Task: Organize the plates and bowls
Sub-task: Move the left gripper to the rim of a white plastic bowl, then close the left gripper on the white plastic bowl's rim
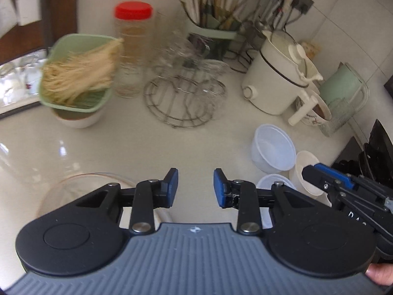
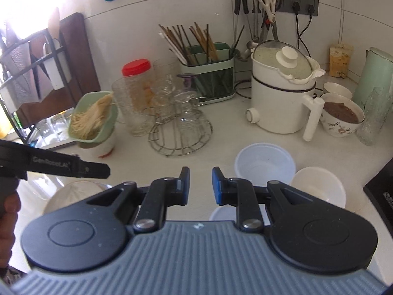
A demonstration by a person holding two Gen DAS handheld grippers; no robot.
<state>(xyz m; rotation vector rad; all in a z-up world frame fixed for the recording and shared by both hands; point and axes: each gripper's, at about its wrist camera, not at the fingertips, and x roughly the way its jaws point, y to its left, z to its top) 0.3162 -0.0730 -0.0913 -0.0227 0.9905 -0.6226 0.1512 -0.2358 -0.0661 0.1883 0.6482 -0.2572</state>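
both grippers hang above a glossy white worktop in a kitchen corner, and neither holds anything. the left gripper has its blue pads parted with only bare worktop showing between them. the right gripper has a narrower gap, also empty, so it is released too.

the bowls sit at the near right. a translucent white plastic bowl stands upright, and a cream round bowl is just beside it on its right, tipped onto its side in the left wrist view. a second small white plastic bowl peeks out nearer, partly hidden behind the right gripper's linkage. at the near left a clear glass bowl lies partly under the left gripper.

farther back stand a round wire rack holding clear glasses, a red-lidded clear jar, a pale green basket of dry noodles resting on a white bowl, a green chopstick holder and a white electric pot with a glass lid. a patterned bowl of brown paste sits at the far right.
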